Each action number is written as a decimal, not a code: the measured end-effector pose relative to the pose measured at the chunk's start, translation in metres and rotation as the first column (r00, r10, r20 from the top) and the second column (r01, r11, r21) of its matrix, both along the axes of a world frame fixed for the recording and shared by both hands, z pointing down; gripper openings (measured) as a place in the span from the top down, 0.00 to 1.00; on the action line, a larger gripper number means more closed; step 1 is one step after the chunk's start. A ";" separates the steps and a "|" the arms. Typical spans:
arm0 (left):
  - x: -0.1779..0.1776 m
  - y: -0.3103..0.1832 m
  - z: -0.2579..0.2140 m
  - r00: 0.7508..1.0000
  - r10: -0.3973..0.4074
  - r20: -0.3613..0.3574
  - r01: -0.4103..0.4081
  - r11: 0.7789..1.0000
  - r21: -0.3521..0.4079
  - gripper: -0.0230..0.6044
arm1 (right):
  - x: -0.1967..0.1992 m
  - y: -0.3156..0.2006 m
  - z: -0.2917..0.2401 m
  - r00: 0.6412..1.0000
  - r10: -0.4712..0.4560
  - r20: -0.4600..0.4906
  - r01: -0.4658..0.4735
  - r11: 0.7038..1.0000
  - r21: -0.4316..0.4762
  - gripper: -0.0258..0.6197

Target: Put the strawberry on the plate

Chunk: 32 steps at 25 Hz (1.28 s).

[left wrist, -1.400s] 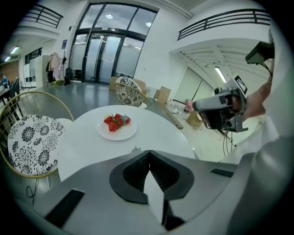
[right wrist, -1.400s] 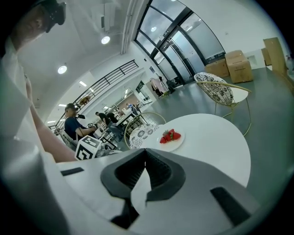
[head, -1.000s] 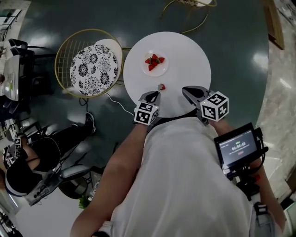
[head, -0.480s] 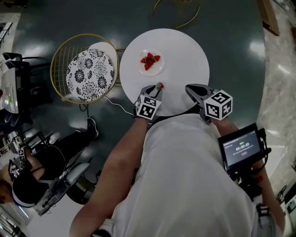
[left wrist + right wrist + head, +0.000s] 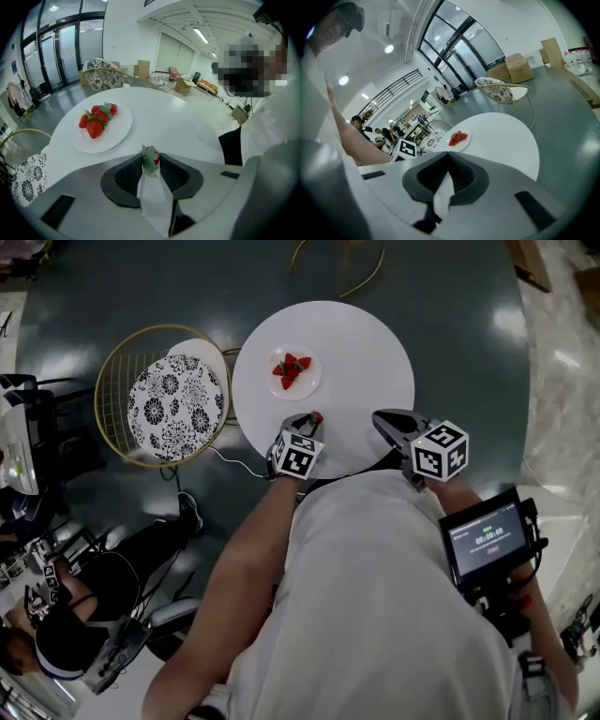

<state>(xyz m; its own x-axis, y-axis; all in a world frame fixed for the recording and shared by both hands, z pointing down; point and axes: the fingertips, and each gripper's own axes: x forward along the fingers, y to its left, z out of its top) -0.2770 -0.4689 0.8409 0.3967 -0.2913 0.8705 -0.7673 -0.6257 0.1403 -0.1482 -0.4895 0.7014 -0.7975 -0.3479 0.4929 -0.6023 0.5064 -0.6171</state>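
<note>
Strawberry [image 5: 151, 156]: pinched between left gripper [image 5: 312, 420] jaws, above near edge of table [image 5: 370, 362].
Plate [image 5: 308, 382]: far-left on table, holding other strawberries [image 5: 289, 367].
Right gripper [image 5: 382, 420]: jaws pressed together, empty, at near-right edge.

The head view looks steeply down from above the person's shoulders onto the round white tabletop [image 5: 366, 362], seen small, well below. The left gripper view sits low and close over it, facing along the left tongs [image 5: 150, 158] across to the plate [image 5: 113, 136]. The right gripper view sits farther back, facing along the right tongs [image 5: 448, 155]. All three share tabletop and plate.
</note>
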 end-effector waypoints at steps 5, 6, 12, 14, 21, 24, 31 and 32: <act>0.004 -0.001 -0.006 1.000 0.005 -0.027 -0.004 1.000 0.003 0.80 | 0.002 -0.003 -0.002 1.000 0.003 -0.009 -0.003 1.000 0.001 0.95; 0.004 -0.003 -0.008 0.999 0.001 -0.039 -0.001 1.000 0.006 0.80 | 0.000 -0.005 -0.003 1.000 0.004 -0.008 -0.004 1.000 0.002 0.95; 0.008 -0.014 -0.029 0.990 -0.080 -0.119 0.084 0.996 0.026 0.80 | -0.006 -0.010 -0.009 1.000 -0.009 -0.006 0.009 1.000 0.010 0.95; 0.010 -0.020 -0.036 0.985 -0.098 -0.142 0.104 0.994 0.037 0.80 | -0.007 -0.011 -0.011 1.000 -0.015 -0.006 0.016 1.000 0.014 0.95; 0.005 -0.044 -0.051 0.956 -0.211 -0.201 0.227 0.972 0.057 0.80 | -0.006 -0.009 -0.011 0.999 -0.033 -0.020 0.034 0.999 0.010 0.95; -0.002 -0.062 -0.054 0.944 -0.251 -0.213 0.271 0.960 0.072 0.80 | -0.009 -0.014 -0.011 0.999 -0.038 -0.021 0.039 0.999 0.015 0.95; -0.008 -0.075 -0.048 0.923 -0.319 -0.216 0.341 0.937 0.071 0.80 | -0.005 -0.004 -0.006 0.997 -0.059 -0.040 0.059 0.998 -0.005 0.95; -0.008 -0.077 -0.046 0.923 -0.322 -0.211 0.343 0.937 0.070 0.80 | -0.004 -0.004 -0.006 0.997 -0.058 -0.043 0.058 0.998 -0.007 0.95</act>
<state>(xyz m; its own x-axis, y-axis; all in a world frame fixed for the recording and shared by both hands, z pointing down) -0.2854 -0.5455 0.7949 0.4183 -0.5198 0.7449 -0.8983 -0.3582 0.2545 -0.1520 -0.4931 0.6954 -0.7940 -0.2989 0.5294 -0.5984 0.5378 -0.5939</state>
